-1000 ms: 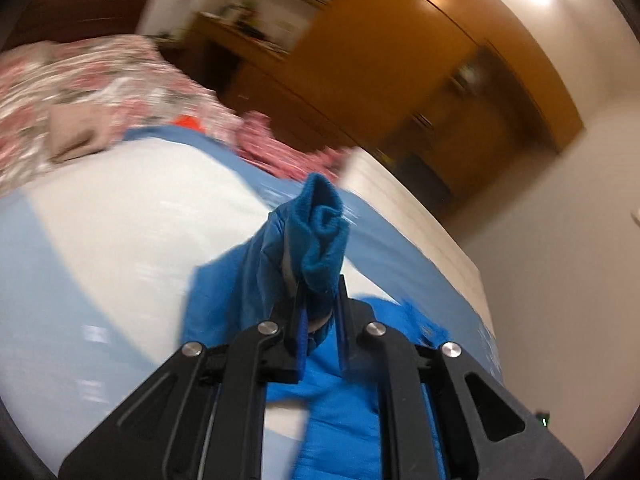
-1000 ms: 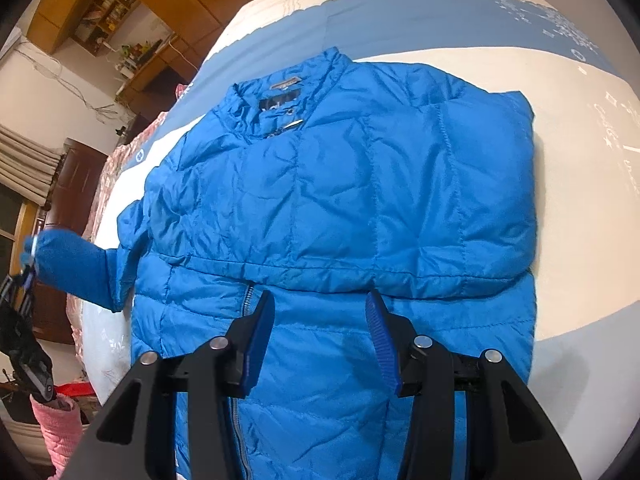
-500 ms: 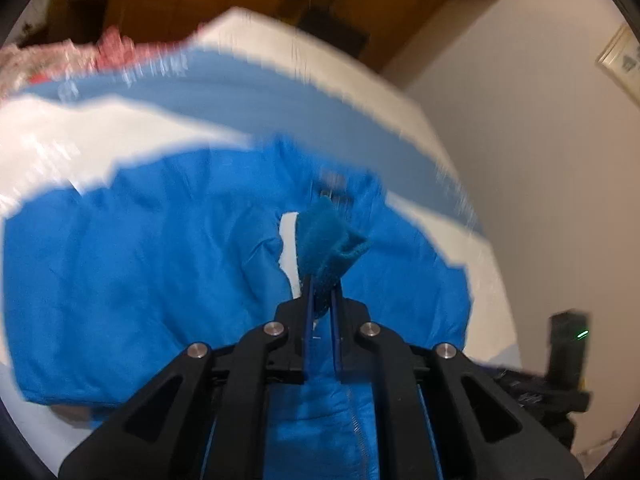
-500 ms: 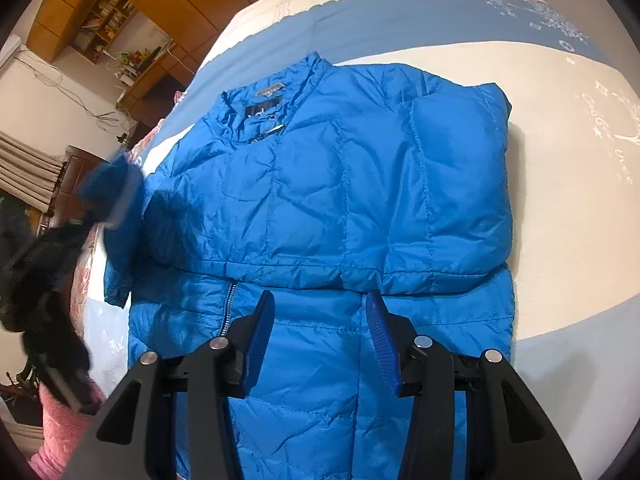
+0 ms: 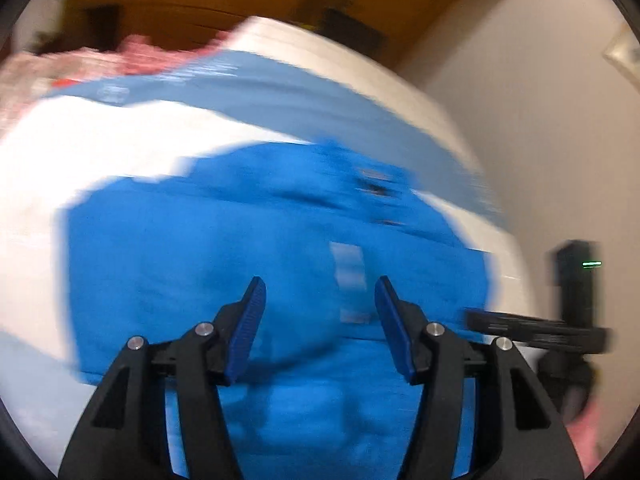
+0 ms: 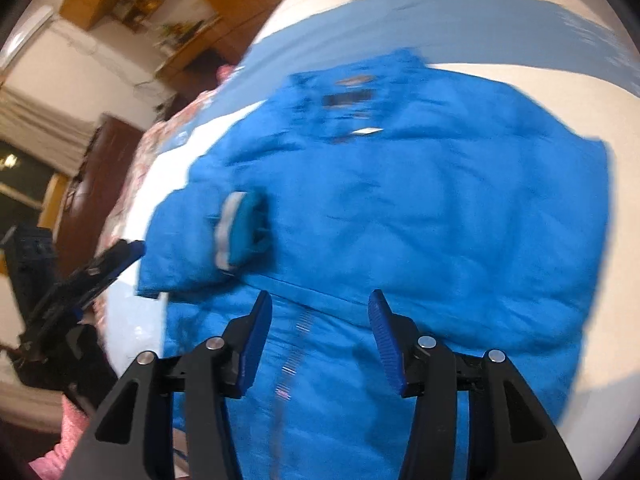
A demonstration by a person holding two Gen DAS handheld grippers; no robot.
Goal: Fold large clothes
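Observation:
A bright blue puffer jacket (image 6: 420, 216) lies front up on the bed, collar (image 6: 360, 80) toward the far side. Its left sleeve is folded across the chest, and the cuff (image 6: 240, 232) with a pale lining edge rests there. My left gripper (image 5: 320, 320) is open and empty above the jacket (image 5: 240, 248); it also shows at the left edge of the right wrist view (image 6: 108, 264). My right gripper (image 6: 318, 324) is open and empty over the jacket's lower front near the zipper (image 6: 296, 340). Both views are motion blurred.
The bed (image 5: 80, 152) has a white and light blue cover. A pink floral quilt (image 5: 100, 64) lies at its far side. Wooden wardrobes (image 5: 280, 4) and shelves (image 6: 160, 12) stand behind. The right gripper's body (image 5: 560, 320) shows at the right of the left wrist view.
My left gripper carried the sleeve cuff over the jacket's chest, opened and let it go. The cuff now lies on the jacket. My right gripper stayed open and shifted slightly.

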